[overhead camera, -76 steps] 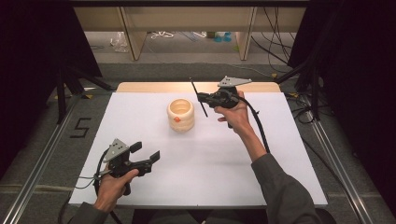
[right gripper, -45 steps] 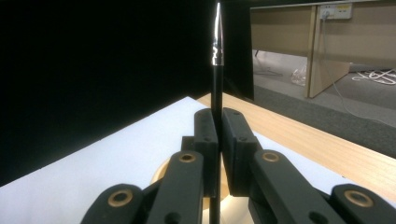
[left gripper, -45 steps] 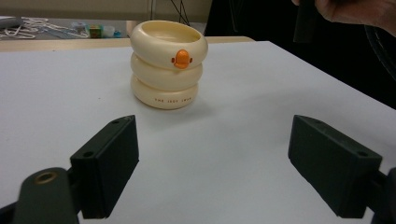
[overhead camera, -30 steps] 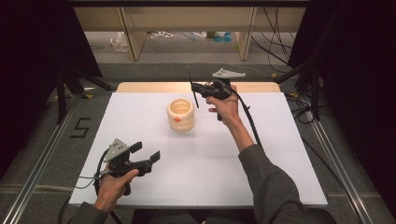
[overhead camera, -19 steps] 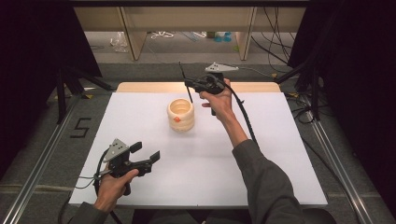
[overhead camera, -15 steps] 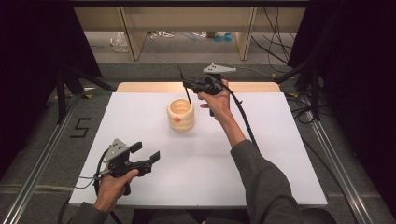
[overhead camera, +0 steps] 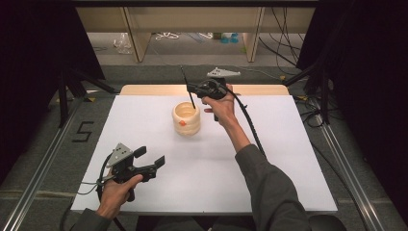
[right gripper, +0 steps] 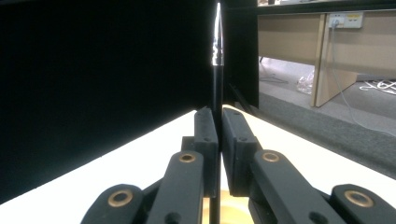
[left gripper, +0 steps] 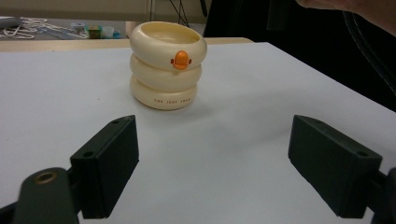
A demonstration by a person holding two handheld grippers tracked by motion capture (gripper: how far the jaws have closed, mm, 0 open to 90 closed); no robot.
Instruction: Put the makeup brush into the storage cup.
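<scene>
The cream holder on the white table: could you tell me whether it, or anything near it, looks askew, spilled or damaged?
Nothing stands out. The cream holder stands upright and whole on the white table, with no spill around it. The thin black pen is tilted, but only because the right hand-held gripper holds it above the holder's opening.
</scene>
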